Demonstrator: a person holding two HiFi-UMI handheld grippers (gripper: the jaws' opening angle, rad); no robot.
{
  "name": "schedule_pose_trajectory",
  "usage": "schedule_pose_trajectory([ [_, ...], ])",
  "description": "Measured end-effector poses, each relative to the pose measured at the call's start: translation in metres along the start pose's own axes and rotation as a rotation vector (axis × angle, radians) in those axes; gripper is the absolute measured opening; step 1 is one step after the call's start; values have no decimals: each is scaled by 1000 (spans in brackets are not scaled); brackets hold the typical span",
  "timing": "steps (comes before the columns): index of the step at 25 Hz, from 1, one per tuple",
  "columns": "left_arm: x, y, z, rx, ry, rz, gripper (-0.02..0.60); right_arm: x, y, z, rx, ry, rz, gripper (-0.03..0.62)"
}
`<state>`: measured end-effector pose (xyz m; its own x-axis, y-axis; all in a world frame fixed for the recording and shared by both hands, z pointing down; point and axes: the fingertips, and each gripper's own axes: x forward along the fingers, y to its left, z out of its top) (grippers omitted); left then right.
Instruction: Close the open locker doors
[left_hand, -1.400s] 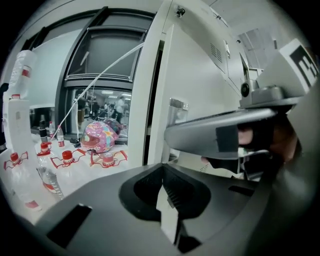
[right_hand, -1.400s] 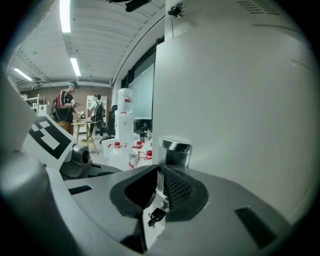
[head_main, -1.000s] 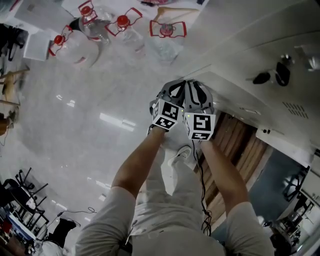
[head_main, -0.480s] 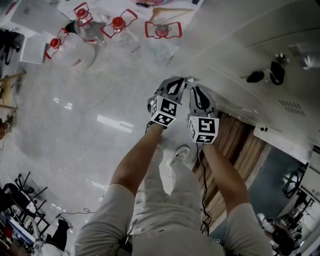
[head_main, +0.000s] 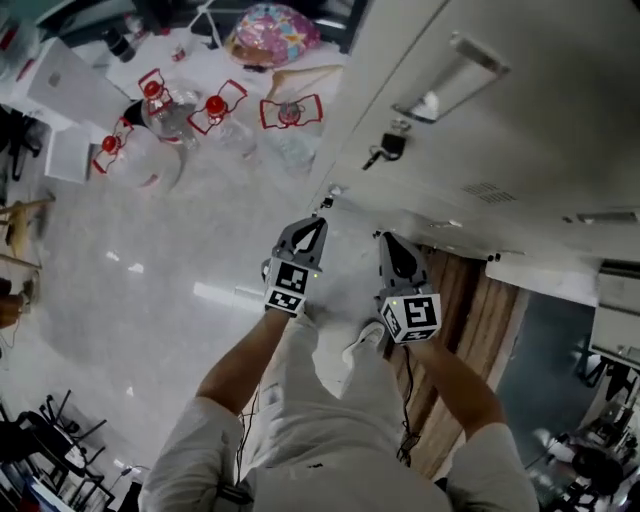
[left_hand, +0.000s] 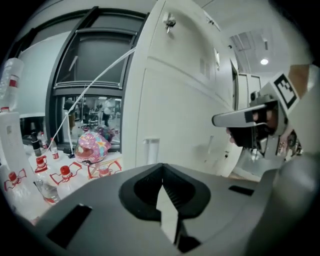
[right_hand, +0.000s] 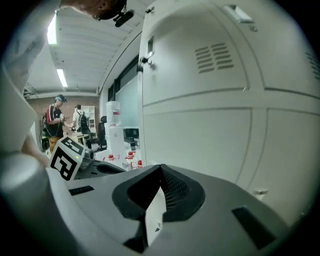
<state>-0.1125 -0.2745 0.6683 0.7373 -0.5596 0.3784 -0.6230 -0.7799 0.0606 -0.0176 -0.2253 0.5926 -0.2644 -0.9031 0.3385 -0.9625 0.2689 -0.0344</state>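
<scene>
The left gripper (head_main: 318, 224) is keeping its jaws shut on nothing. The right gripper (head_main: 386, 240) has just been closing, empty too. The white locker doors (head_main: 520, 130) are standing near both.

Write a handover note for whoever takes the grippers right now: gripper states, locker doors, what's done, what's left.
Left gripper: shut, empty, just short of the locker fronts.
Right gripper: jaws have just closed with nothing between them; it is also off the doors.
Lockers: the doors facing both grippers look flush and closed; a key hangs from one lock.
Done: no door in the gripper views stands open.
Left: check the white edge at the head view's lower right. I cannot tell whether it is a door left ajar.
</scene>
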Motion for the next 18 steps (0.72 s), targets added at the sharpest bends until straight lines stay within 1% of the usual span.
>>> schedule_pose_trajectory([
  [2, -29, -35, 40, -8, -49, -44, 5, -43, -11, 25, 34, -25, 18, 11],
  [4, -49, -76, 82, -9, -99, -86, 5, -86, -30, 48, 49, -57, 18, 11],
  [7, -59, -144, 139, -5, -161, -150, 5, -148, -69, 78, 68, -126, -25, 11],
  [9, -52, -192, 172, 0, -199, -202, 4, -193, -103, 91, 102, -173, -85, 11],
  [12, -35, -266, 213, 16, -244, -262, 5, -261, -155, 107, 121, -227, -161, 11],
  [15, -11, -343, 246, 44, -270, -337, 5, -328, -204, 119, 129, -281, -223, 11],
  [18, 13, -429, 274, 58, -288, -439, 3, -399, -251, 119, 142, -319, -315, 11],
])
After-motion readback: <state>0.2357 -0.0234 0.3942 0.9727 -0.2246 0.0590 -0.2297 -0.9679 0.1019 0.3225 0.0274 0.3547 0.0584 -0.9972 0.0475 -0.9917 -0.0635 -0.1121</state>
